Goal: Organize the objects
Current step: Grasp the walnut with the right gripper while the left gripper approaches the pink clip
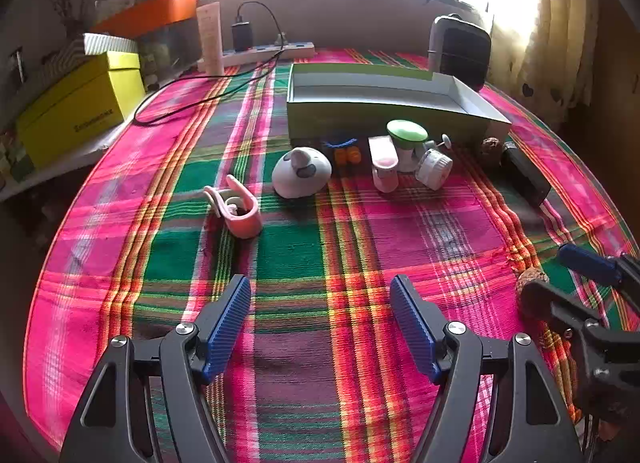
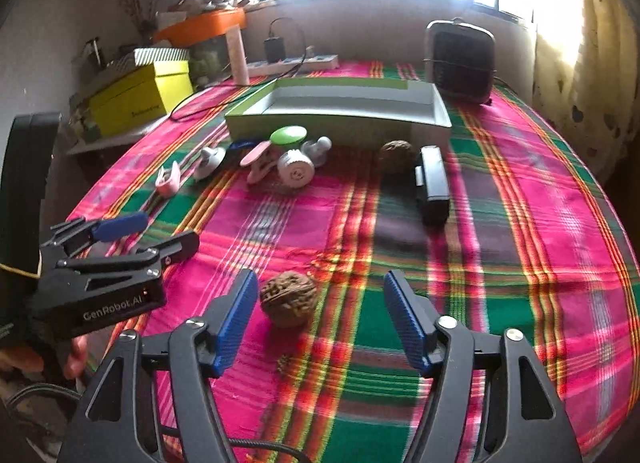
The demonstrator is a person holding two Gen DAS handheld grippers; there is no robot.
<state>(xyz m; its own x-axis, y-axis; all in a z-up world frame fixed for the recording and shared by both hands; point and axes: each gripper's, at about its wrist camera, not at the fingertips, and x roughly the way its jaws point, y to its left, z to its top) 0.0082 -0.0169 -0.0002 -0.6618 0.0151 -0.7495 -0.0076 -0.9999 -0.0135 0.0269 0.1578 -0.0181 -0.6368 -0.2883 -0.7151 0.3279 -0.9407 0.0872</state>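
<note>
Plaid tablecloth [image 1: 320,247]; green tray [image 1: 384,111] empty.

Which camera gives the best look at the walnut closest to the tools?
The right wrist view: the near walnut lies whole and unobstructed on the plaid cloth, just ahead of the open right tool. In the left wrist view the same walnut shows only at the right edge, partly hidden behind the right tool.

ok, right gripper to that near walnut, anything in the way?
Nothing visible. The right gripper is open, and the walnut lies on the tablecloth just ahead of the fingers, nearer the left one, with bare cloth around it. The left gripper sits off to the side, clear of it.
</note>
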